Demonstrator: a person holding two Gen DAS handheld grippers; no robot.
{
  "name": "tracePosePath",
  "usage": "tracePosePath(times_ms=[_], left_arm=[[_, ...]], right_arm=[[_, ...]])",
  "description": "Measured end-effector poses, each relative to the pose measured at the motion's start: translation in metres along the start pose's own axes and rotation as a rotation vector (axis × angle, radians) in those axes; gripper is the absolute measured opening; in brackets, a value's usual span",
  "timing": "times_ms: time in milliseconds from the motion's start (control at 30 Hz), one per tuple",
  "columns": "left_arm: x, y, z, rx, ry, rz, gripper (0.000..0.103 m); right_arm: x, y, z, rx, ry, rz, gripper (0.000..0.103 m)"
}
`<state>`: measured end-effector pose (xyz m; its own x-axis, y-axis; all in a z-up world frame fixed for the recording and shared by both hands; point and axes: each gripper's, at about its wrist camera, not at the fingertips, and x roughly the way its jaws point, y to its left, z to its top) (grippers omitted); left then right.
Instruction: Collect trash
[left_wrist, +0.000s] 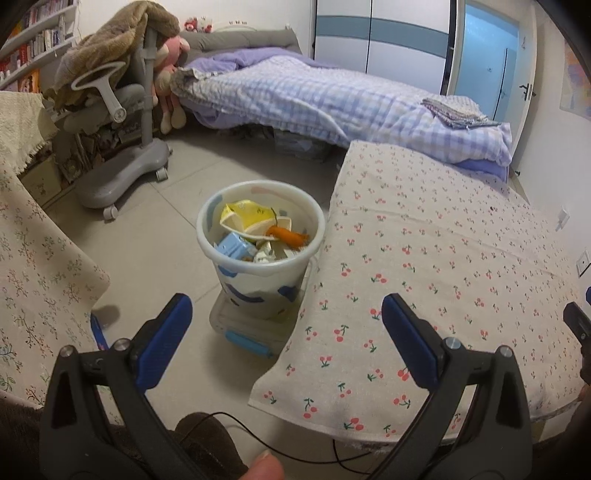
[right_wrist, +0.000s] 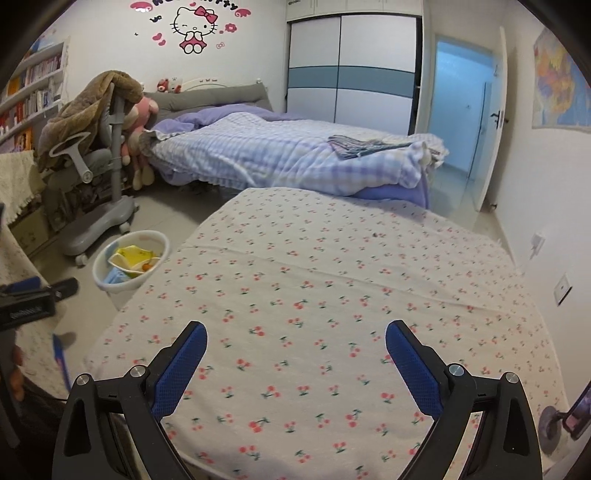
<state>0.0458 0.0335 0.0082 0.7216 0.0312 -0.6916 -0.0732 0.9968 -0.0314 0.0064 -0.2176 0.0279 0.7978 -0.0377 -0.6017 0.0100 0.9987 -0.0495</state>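
From the left wrist view, my left gripper (left_wrist: 286, 325) was spread wide with nothing between its blue pads (left_wrist: 166, 339). Straight ahead of it, just past the fingertips, a white bin (left_wrist: 258, 280) stood on the grey tile floor (left_wrist: 155, 236). The trash lay inside the bin: a crumpled yellow wrapper (left_wrist: 243, 218), an orange carrot piece (left_wrist: 288, 234) resting on top, and a small blue carton (left_wrist: 232, 249) on the near left side. The bin seemed to sit on a clear plastic lid or box (left_wrist: 251, 332) with a blue handle, though the fisheye edge made that hard to judge. To the right of this gripper, touching the bin's side, was a table covered by a cherry-print cloth (left_wrist: 424, 277).

From the right wrist view, my right gripper (right_wrist: 295, 354) hung released above the same cherry cloth (right_wrist: 332, 277), its jaws far apart and empty. The bin (right_wrist: 131, 258) was ahead and well to the left of it, beside the table's far left corner. Beyond both grippers stood a grey chair (right_wrist: 99, 177) draped with a brown blanket and a bed (right_wrist: 288, 155) with a checked quilt. My left gripper's (right_wrist: 29, 299) body showed at the far left edge.
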Motion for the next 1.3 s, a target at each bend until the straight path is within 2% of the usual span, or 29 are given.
tracePosePath(times_ms=[467, 1300], left_arm=[[-0.0007, 0.0003, -0.0031, -0.026, 0.01, -0.017, 0.102], [-0.0025, -0.0026, -0.0052, -0.007, 0.005, -0.018, 0.102]], right_arm=[[0.0048, 0.0049, -0.0049, -0.006, 0.004, 0.017, 0.099], [0.0054, 0.0043, -0.0055, 0.004, 0.005, 0.016, 0.099]])
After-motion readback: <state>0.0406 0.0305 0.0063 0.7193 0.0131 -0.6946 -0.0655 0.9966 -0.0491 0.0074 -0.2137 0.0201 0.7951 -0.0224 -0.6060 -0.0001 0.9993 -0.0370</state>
